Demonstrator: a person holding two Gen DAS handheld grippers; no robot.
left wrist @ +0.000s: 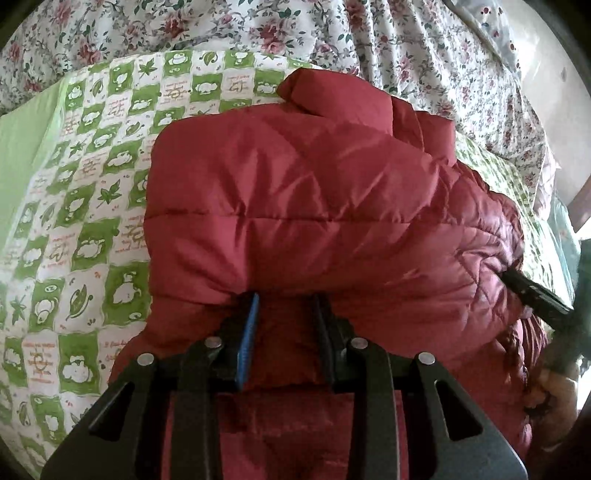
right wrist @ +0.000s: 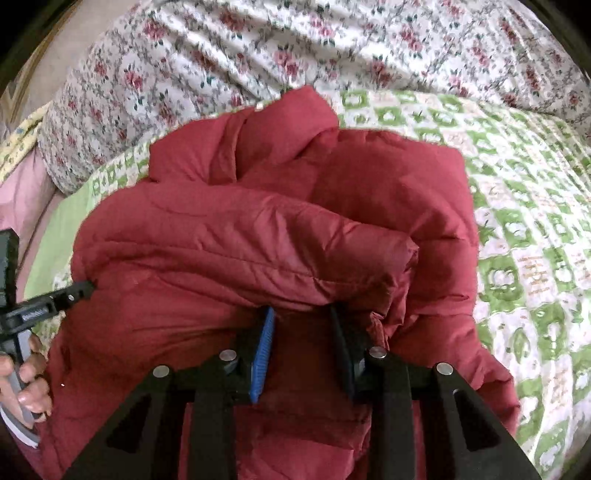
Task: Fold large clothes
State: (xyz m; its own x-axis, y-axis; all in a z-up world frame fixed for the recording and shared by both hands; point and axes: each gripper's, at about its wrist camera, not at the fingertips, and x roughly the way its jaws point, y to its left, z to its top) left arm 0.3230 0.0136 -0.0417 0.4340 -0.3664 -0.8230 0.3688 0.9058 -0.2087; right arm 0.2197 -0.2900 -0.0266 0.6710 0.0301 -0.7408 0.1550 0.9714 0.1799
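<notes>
Right, looking at a red padded jacket [left wrist: 295, 192] heaped mid-fold on the green-checked quilt [left wrist: 92, 221] of a bed, floral cover [left wrist: 221, 33] bunched up behind.

Starting on the left: pinching a puckered bit of the near edge with the left gripper [left wrist: 286, 299], set narrow, fabric bulging over both tips. Could easily lose it here, going by the slick, puffy shell; a thick roll can squirt out of so small a bite on any sharp tug.

Moving across the middle: piled high, with one sleeve or flap rolled over the body. Likely to spring back open once let go, given all that trapped air. Likely to fold crooked too if one side gets carried further than the other.

Over to the right: buried tips-first under the rolled flap with the right gripper [right wrist: 301, 314], also narrow, red cloth between the pads. Cannot tell whether squeezing or merely resting there. Might drag the quilt along if dug in too deep.

On pose: both angled steeply down at the near edge, side by side, well apart. Left hand [right wrist: 26, 380] wrapped round its handle, low at the jacket's left flank.
</notes>
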